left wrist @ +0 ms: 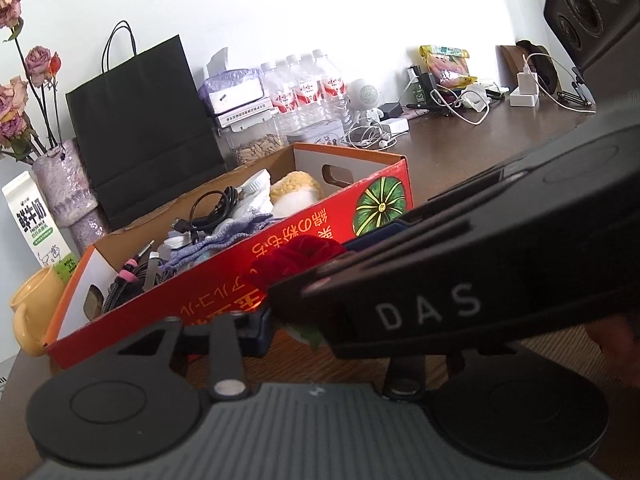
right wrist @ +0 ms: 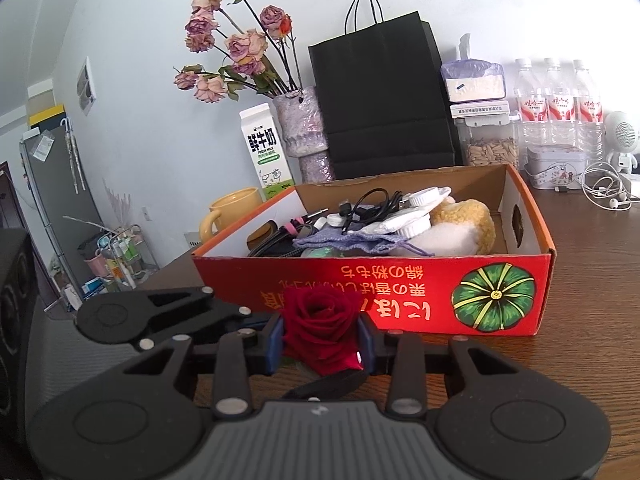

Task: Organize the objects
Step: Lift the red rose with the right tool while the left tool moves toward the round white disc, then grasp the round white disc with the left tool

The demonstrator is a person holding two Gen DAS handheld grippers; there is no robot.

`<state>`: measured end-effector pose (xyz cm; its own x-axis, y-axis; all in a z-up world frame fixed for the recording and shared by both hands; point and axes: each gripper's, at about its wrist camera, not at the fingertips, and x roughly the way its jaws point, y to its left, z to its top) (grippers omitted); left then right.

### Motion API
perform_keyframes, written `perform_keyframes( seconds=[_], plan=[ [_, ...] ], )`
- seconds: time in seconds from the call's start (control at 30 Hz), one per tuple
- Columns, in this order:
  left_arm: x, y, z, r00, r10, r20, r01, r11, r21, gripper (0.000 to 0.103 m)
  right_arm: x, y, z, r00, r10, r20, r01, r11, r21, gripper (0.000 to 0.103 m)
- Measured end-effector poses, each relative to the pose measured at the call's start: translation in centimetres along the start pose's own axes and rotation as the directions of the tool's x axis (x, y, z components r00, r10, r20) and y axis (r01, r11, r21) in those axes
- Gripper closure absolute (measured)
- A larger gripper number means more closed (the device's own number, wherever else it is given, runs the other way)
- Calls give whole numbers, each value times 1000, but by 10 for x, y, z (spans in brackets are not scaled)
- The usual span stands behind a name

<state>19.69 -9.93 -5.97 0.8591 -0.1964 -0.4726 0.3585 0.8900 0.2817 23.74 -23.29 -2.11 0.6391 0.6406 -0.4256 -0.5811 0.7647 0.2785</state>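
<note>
A dark red rose (right wrist: 320, 328) is clamped between the blue pads of my right gripper (right wrist: 322, 340), just in front of the red cardboard box (right wrist: 400, 292) with a green pumpkin print. The box holds cables, a blue pouch, white caps and a yellow plush. In the left wrist view the right gripper's black body (left wrist: 460, 264) crosses in front and hides most of my left gripper (left wrist: 280, 320). The rose (left wrist: 296, 260) shows beside it, against the box (left wrist: 224, 276). Whether the left gripper is open or shut is hidden.
Behind the box stand a black paper bag (right wrist: 384, 100), a vase of dried roses (right wrist: 300, 124), a milk carton (right wrist: 266, 148), a yellow mug (right wrist: 232, 208), water bottles (right wrist: 560, 100), a seed jar (right wrist: 490, 148) and a tin (right wrist: 556, 168). Earphones (right wrist: 608, 192) lie right. A speaker (left wrist: 592, 8) stands far right.
</note>
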Motion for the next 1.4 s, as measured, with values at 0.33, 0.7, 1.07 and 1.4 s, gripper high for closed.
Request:
perform_keyframes(
  seconds=[0.33,0.7,1.07,1.4],
  plan=[
    [1,4,-2,1000,-15,-4,15,999,-35,61,0,1,-2,1000,-1,10,1,1000,-9,69],
    [-1,3,-3,1000,0,13,1,1000,-27,63,-4,4,-3,999,-4,35,5,1000,-16,70],
    [-6,3,-4,999,28,43,-27,999,-23,63,-8,2,-3,993,-89,77,90,996,-17,73],
    [-15,28,-9,994,98,39,-92,987,-133,63,-8,-11,-3,981,-166,99,168,986,-10,73]
  ],
)
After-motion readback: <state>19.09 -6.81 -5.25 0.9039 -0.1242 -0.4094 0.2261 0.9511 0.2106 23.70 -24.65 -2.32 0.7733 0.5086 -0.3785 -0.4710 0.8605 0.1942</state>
